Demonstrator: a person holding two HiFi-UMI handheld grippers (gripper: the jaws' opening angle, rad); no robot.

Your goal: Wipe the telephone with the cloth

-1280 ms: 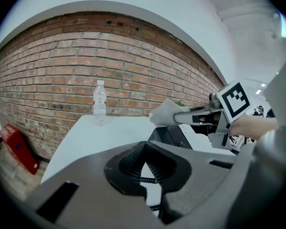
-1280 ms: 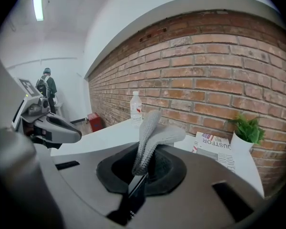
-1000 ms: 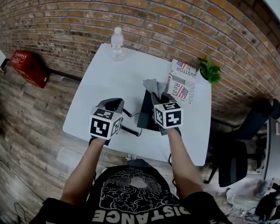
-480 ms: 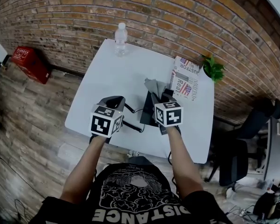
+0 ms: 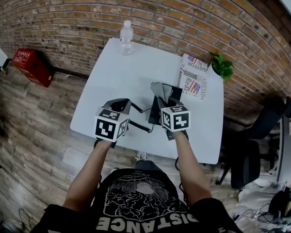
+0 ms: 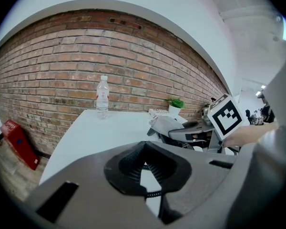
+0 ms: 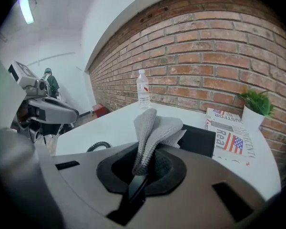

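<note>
The black telephone [image 5: 153, 113] lies in the middle of the white table [image 5: 116, 72], and its coiled cord [image 5: 141, 125] trails off to the left. My right gripper [image 5: 168, 100] hovers over the phone, shut on a grey cloth [image 5: 160, 88] that sticks up out of its jaws [image 7: 151, 128]. In the right gripper view the phone's black body [image 7: 199, 138] shows just beyond the cloth. My left gripper [image 5: 118, 104] is held above the table left of the phone. Its black pads [image 6: 126, 166] meet at the tips with nothing between them.
A clear water bottle [image 5: 126, 37] stands at the table's far edge by the brick wall. A folded newspaper [image 5: 192, 74] and a small potted plant [image 5: 221, 66] sit at the far right corner. On the floor to the left rests a red crate [image 5: 30, 64]; at the right stands a black chair [image 5: 254, 154].
The head view has shifted slightly. Both grippers stay in about the same places over the table, the right one still holding the cloth above the phone.
</note>
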